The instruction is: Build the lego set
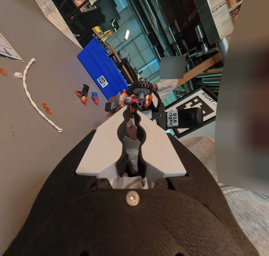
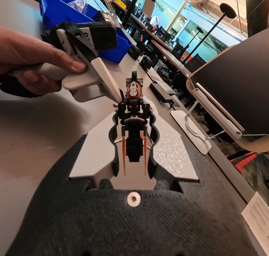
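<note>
The right gripper (image 2: pixel 133 116) clamps its jaws on a black-and-orange lego motorbike (image 2: pixel 133 110), held above the grey bench (image 1: pixel 43 139). The left gripper (image 1: pixel 131 109) pinches the model's side with nearly closed jaws, while loose orange pieces (image 1: pixel 46 108) and a white chain (image 1: pixel 30 94) lie near a blue bin (image 1: pixel 100 68).

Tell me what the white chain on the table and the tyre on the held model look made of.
White chain: looks like matte hard plastic, made of small moulded links ending in a ring. Tyre: probably dull black rubber, with chunky tread blocks around a grey, likely plastic, hub.
</note>
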`<state>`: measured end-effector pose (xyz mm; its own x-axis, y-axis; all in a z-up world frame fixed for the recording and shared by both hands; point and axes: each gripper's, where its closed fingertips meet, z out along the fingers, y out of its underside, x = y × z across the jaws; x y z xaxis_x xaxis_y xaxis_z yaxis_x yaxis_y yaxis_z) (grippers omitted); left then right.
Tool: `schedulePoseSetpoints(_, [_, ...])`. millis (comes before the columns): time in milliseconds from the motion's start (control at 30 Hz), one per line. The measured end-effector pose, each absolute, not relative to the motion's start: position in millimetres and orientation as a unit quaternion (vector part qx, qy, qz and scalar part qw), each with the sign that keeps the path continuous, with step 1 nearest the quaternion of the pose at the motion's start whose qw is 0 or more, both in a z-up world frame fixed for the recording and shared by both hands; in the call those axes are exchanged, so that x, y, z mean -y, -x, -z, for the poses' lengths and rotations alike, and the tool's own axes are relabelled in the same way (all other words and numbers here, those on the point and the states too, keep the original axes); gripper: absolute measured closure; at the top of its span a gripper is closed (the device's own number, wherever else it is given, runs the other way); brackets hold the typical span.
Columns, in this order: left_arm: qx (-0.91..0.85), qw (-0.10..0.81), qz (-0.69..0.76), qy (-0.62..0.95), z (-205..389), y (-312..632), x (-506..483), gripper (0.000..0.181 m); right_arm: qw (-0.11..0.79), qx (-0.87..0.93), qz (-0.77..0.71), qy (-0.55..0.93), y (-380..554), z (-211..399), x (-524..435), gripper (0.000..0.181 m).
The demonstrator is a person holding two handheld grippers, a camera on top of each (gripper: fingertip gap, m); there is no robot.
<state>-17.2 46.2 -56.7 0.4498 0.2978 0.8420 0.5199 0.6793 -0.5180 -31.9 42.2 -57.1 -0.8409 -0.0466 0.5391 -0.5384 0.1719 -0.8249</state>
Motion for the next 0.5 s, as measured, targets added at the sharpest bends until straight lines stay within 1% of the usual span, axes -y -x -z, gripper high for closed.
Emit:
schedulePoseSetpoints(267, [0.515, 0.759, 0.083, 0.39, 53, 17, -46, 0.177, 0.181, 0.736, -0.624, -0.189, 31, 55, -42, 0.14])
schedulePoseSetpoints(367, [0.501, 0.766, 0.073, 0.397, 46, 15, -50, 0.174, 0.152, 0.728, -0.646, -0.173, 31, 48, -44, 0.14])
schedulePoseSetpoints(500, [0.494, 0.766, 0.054, 0.407, 37, 16, -53, 0.175, 0.113, 0.72, -0.668, -0.152, 33, 42, -47, 0.14])
